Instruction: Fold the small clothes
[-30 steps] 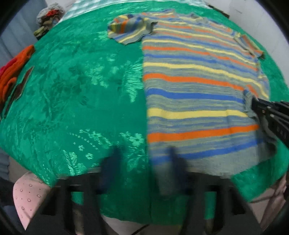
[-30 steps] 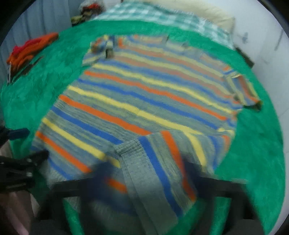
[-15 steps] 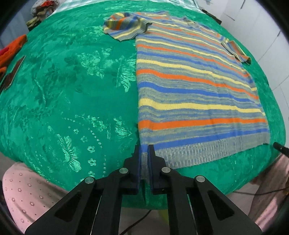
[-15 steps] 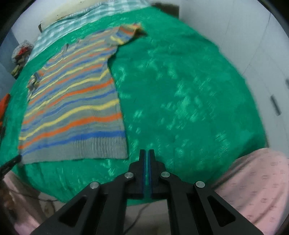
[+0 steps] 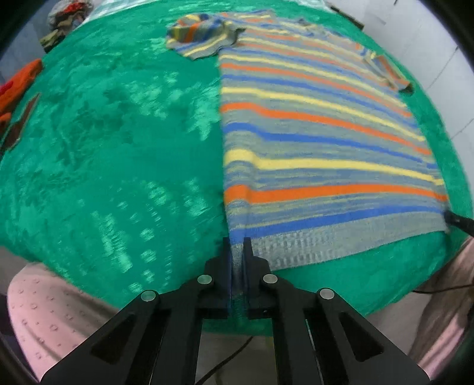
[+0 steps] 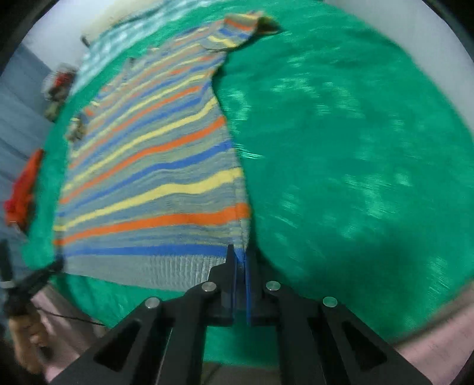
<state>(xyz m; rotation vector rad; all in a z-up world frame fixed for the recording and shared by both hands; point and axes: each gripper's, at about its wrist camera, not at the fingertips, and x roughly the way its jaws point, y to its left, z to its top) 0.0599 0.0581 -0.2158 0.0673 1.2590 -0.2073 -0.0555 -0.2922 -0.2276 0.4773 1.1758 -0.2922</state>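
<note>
Right gripper [image 6: 239,251] swung to sweater [image 5: 311,142] hem corner, sweater flat, both fingers pinching corners

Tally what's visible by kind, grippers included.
Striped sweater: 1
Green bedspread: 1
Orange garment: 1
Clothes heap: 1
Grippers: 2, left gripper, right gripper, each shut on a hem corner
Total: 6

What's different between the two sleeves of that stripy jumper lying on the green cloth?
The left sleeve is rumpled into a wide heap; the right sleeve lies flatter and narrower. The left sleeve's stripes twist about; the right sleeve's run straight. Both share the jumper's orange, yellow and blue stripes, and neither is held: the left tool and right tool pinch hem corners.
</note>
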